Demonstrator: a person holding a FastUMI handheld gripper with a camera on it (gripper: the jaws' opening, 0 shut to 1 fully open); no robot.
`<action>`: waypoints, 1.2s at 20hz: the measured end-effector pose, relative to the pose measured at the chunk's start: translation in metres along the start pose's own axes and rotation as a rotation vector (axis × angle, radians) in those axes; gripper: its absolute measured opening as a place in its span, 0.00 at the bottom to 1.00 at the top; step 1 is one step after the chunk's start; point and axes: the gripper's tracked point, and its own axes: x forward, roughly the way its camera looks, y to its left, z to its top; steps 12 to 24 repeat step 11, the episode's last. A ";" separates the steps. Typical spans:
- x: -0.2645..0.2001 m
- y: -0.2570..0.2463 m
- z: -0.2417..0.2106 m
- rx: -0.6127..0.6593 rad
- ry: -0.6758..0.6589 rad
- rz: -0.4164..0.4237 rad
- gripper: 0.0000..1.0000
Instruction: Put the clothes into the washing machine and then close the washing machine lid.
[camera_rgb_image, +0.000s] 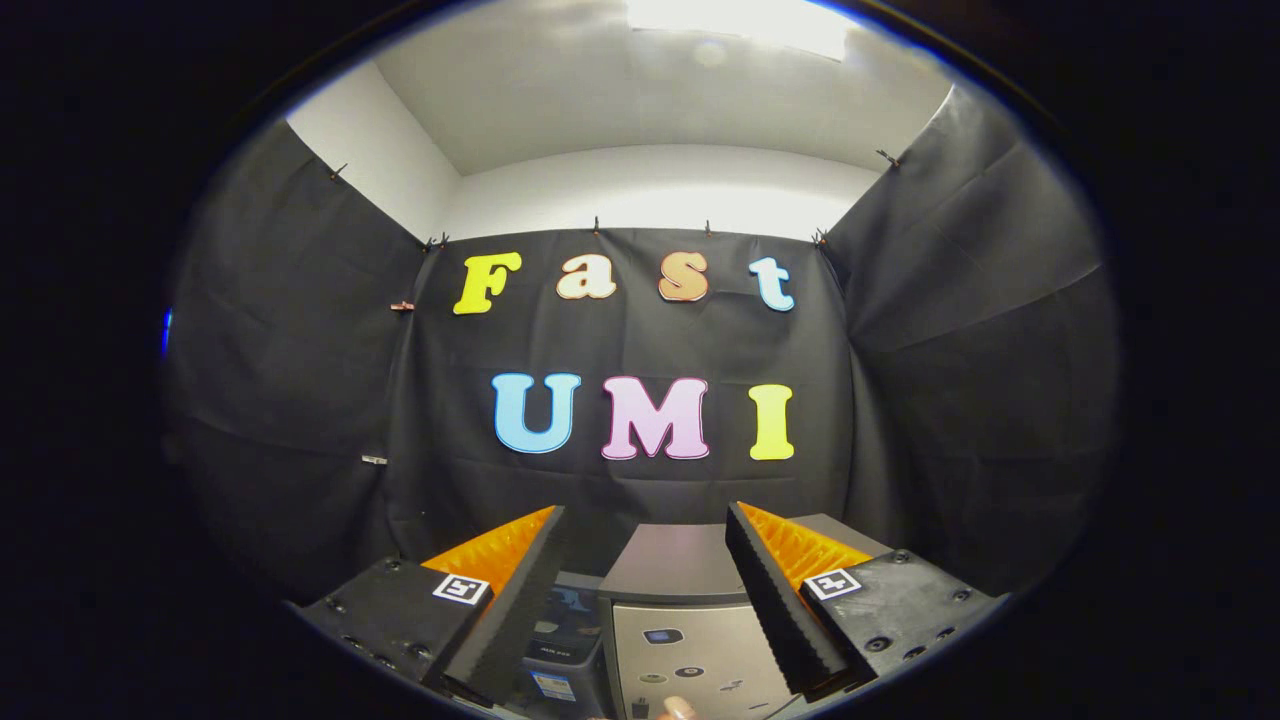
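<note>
Gripper (645, 590) sits in the lower middle of the frame, fingers spread wide with a clear gap between them and nothing held. It points level at the booth's back wall, above the appliance.

Washing machine (680, 620) is low in the frame, between and just beyond the fingers: a grey box with a flat dark top panel (675, 560) (probably the lid, lying flat as if closed, though the angle is too shallow to be sure) and a front face carrying small buttons or stickers. A darker unit (560, 640) stands just beside it on the lower left, partly behind the left finger. A small pale shape at the bottom centre (678, 708) may be a fingertip; too little of it to tell.

No clothes anywhere between or ahead of the fingers. That fits either clothes lying below the camera's sight or already inside under a shut lid.

For any work here: tilt the gripper down so the machine's top sits between the fingers, and approach the lid edge squarely.
</note>
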 end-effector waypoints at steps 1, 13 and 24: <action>0.000 0.000 0.000 0.002 -0.001 0.002 0.98; 0.001 -0.006 -0.002 0.000 0.004 -0.020 0.98; 0.001 -0.006 -0.002 0.000 0.004 -0.020 0.98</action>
